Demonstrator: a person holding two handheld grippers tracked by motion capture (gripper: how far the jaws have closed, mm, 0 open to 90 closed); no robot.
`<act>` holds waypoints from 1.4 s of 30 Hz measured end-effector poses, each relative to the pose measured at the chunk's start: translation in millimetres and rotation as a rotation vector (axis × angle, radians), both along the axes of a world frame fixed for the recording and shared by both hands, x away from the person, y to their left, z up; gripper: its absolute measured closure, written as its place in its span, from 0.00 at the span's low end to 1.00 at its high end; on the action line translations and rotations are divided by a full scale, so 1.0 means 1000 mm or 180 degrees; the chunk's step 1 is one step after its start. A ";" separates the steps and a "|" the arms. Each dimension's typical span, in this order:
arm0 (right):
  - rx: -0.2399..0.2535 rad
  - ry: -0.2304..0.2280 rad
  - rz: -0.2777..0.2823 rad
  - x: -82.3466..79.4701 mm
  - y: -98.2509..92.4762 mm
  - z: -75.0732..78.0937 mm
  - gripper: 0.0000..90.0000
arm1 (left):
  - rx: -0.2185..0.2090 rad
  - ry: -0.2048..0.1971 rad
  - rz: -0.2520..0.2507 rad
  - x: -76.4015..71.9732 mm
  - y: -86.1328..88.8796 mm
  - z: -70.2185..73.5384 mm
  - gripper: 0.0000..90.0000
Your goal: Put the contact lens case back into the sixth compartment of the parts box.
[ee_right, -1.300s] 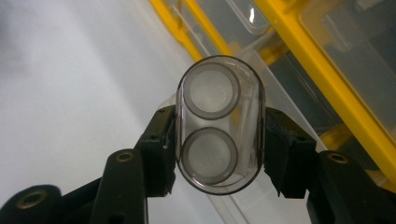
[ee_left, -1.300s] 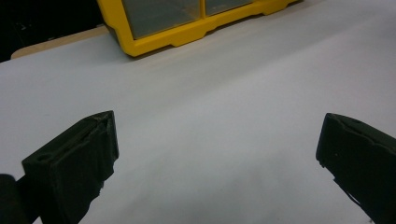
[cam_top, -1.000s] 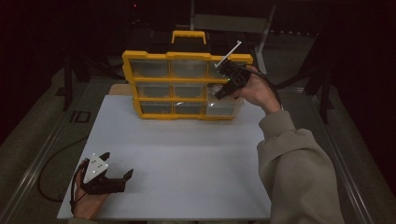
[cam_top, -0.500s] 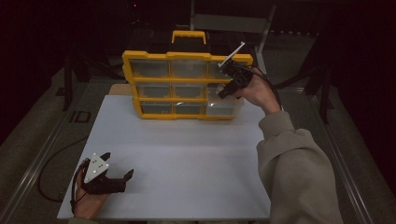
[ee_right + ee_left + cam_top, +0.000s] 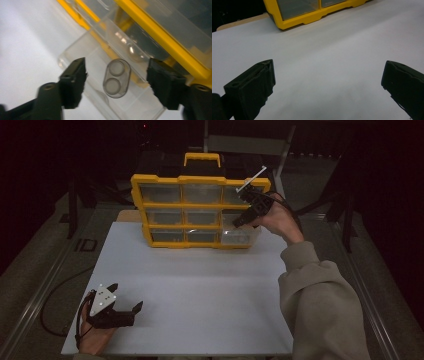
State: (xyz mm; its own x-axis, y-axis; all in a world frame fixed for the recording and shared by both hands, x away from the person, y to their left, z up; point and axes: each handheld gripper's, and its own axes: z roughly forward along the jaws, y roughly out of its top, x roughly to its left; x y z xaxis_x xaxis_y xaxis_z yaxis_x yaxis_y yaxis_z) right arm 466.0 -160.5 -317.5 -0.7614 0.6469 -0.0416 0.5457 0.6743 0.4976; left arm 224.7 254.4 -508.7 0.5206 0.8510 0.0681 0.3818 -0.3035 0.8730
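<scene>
A yellow organizer (image 5: 200,212) with clear drawers stands at the back of the white table (image 5: 200,285). Its bottom-right drawer (image 5: 240,236) is pulled out. My right gripper (image 5: 244,217) hovers over this drawer (image 5: 82,50); its jaws have just been opening. A small clear oval piece (image 5: 116,78) with two round wells sits between them, over the drawer's inside, and neither pad touches it. My left gripper (image 5: 126,296) rests open near the table's front left corner, with only bare table between its fingers (image 5: 257,82).
The organizer's yellow frame (image 5: 160,35) runs just behind the open drawer. Its lower left corner (image 5: 294,20) lies far ahead of the left gripper. A dark cable (image 5: 55,305) loops off the table's left edge. The table's surroundings are dark.
</scene>
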 end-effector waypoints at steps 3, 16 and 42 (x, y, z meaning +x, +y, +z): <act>0.0054 -0.0033 0.0110 -0.008 0.001 0.001 0.21 | -0.0001 -0.0002 0.0002 0.000 0.000 0.000 0.00; 0.0131 -0.0215 0.0294 -0.040 -0.008 -0.004 0.11 | -0.0028 -0.0011 0.0021 0.000 0.000 0.000 0.00; 0.0340 -0.0747 0.0034 -0.139 -0.064 -0.095 0.11 | -0.0114 -0.0075 0.0054 0.003 0.001 0.004 0.00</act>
State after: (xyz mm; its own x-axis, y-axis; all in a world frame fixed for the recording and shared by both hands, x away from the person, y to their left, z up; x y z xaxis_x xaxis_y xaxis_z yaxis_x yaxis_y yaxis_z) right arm 327.2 -224.2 -412.9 -0.7458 0.6491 -0.1498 0.4000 0.6162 0.6785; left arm 228.2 255.6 -504.6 0.5047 0.8618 0.0496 0.3657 -0.2655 0.8920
